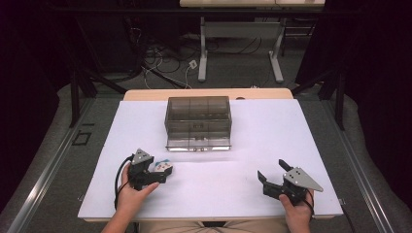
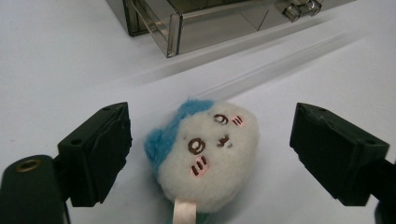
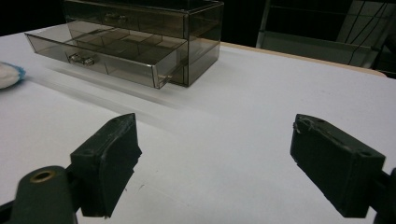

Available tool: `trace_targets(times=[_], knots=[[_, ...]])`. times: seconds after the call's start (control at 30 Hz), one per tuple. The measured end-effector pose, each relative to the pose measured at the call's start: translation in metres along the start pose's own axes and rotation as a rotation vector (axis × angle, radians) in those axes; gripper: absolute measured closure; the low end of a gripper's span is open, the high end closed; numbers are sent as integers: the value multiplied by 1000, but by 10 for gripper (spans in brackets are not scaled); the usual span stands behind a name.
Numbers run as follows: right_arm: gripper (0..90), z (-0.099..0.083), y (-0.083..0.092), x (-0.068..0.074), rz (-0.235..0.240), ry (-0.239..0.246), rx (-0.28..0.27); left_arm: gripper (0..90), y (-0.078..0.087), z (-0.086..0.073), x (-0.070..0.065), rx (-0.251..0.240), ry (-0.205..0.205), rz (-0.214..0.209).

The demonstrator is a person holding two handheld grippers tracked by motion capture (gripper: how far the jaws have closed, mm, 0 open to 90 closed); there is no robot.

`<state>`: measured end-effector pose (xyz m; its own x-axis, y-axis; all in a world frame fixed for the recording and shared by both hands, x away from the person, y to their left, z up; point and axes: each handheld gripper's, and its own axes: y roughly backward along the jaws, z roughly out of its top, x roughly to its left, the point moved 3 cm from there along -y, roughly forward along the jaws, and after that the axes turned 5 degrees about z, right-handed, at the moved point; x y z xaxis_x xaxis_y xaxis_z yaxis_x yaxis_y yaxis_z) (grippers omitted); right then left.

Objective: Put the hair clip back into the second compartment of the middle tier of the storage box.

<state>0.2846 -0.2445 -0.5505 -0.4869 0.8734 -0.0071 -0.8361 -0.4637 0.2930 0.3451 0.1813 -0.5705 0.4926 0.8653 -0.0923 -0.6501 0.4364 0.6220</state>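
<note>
Both hands enter at the near edge of the white tabletop [image 1: 252, 145], each holding one tool. Left tool [image 1: 160, 171]: gripped by the left hand [image 1: 130, 191] at the near left of the tabletop, cable looping beside the wrist. Its jaws stand wide apart and grip nothing. In the left gripper view, a small plush toy [image 2: 208, 156] lies on the tabletop between the two jaws with a gap on each side; it touches neither. Toy body: off-white, with a blue tuft on one side, an embroidered face with pink cheek marks turned upward, and a pale ribbon tab at its near end.

Right tool [image 1: 272, 174]: gripped by the right hand [image 1: 297, 213] at the near right, well apart from the toy. Its jaws are likewise spread wide and empty, with bare tabletop between them.

Farther back, near the centre of the tabletop, stands a smoked transparent drawer box [image 1: 197, 121]. Its lower drawer [image 3: 100, 58] is pulled out toward the person; internal dividers and a clear handle are visible. The upper drawer is closed.

Beyond the tabletop, cables [image 1: 160, 60] lie on the floor beside grey table legs [image 1: 203, 48].
</note>
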Motion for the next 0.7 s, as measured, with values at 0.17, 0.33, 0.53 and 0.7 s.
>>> trace_targets(times=[0.17, 0.33, 0.53, 0.7], knots=[[148, 0, -1, 0, 4, 6, -2, 156, -2, -2, 1, 15, -14, 6], [148, 0, -1, 0, 6, 8, 1, 163, -4, -5, 1, 19, -2, 12], [148, -1, -1, 0, 7, 8, 1, 186, -5, -7, 2, 38, -7, 17], [148, -1, -1, 0, 5, 9, 3, 221, -6, -8, 2, 50, -2, 17]])
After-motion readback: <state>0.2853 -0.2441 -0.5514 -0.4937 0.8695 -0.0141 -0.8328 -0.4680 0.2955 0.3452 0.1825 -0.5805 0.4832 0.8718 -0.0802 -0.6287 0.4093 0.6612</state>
